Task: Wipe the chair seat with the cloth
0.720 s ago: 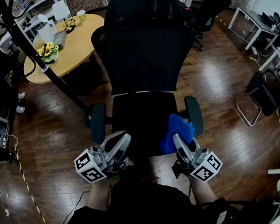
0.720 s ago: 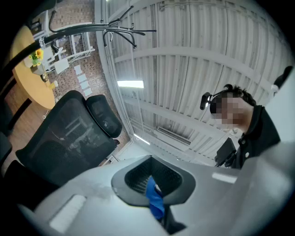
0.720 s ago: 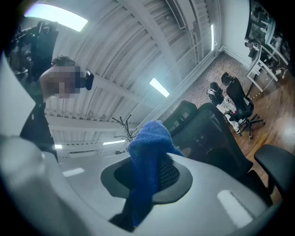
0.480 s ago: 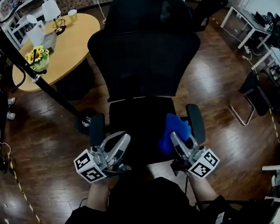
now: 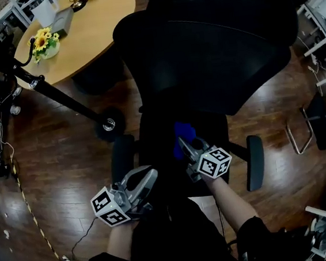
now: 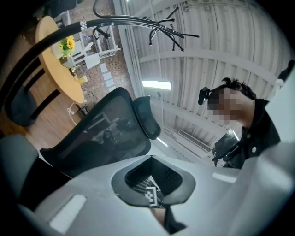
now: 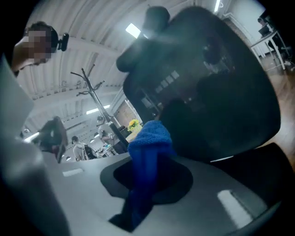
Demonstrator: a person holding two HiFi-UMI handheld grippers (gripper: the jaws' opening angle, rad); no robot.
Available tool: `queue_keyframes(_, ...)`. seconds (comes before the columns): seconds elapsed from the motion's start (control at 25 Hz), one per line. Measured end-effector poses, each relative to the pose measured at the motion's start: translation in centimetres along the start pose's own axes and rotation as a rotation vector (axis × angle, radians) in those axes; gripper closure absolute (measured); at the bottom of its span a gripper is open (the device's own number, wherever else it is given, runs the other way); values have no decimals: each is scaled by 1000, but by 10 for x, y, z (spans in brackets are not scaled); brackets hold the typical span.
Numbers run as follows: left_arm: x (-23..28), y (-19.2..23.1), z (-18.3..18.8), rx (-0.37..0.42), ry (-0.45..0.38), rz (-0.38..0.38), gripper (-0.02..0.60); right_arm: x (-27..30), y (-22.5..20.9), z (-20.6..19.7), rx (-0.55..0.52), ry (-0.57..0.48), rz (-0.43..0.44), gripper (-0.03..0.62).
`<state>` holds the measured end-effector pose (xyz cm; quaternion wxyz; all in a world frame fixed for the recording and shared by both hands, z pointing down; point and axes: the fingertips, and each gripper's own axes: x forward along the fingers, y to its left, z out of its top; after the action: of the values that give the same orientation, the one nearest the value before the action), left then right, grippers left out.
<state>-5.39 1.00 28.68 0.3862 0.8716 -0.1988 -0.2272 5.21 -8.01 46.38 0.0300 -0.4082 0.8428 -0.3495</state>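
Head view: right claw (image 5: 182, 146), clamped on the blue cloth (image 5: 182, 132) bunched at its tips, over the seat (image 5: 155, 148) at frame centre; left claw (image 5: 147, 177), lower left, jaws together.

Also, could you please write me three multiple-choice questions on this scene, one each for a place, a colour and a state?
1. The cloth is: A on the round table; B in the right gripper; C on the floor.
2. The cloth is: A red; B white; C blue.
3. The left gripper holds: A nothing; B a cloth; C flowers.
Answers: B, its jaws clamp the cloth in the right gripper view; C, both views show blue; A, its jaws meet on nothing.
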Motion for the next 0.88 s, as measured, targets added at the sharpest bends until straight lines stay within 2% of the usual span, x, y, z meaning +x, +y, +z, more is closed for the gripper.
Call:
queue_keyframes(0.12, -13, 47, -11, -30, -34, 93, 589, 83, -52, -46, 53, 117, -18, 533)
queue_keyframes(0.24, -31, 82, -20, -61, -74, 163, 589, 156, -82, -83, 100, 183, -19, 533)
queue_keyframes(0.44, -51, 120, -30, -81, -108, 217, 589, 244, -117, -132, 51, 296, -68, 533)
queue_keyframes(0.56, -66, 122, -33, -86, -108, 240, 589, 257, -116, -144, 11, 350, -108, 533)
queue_keyframes(0.72, -74, 119, -29, -84, -106, 235, 589, 252, -119, -148, -9, 394, -138, 533)
queue_keyframes(0.88, -69, 116, -31, -81, -69, 215, 589, 213, -161, -140, 0, 376, -255, 533)
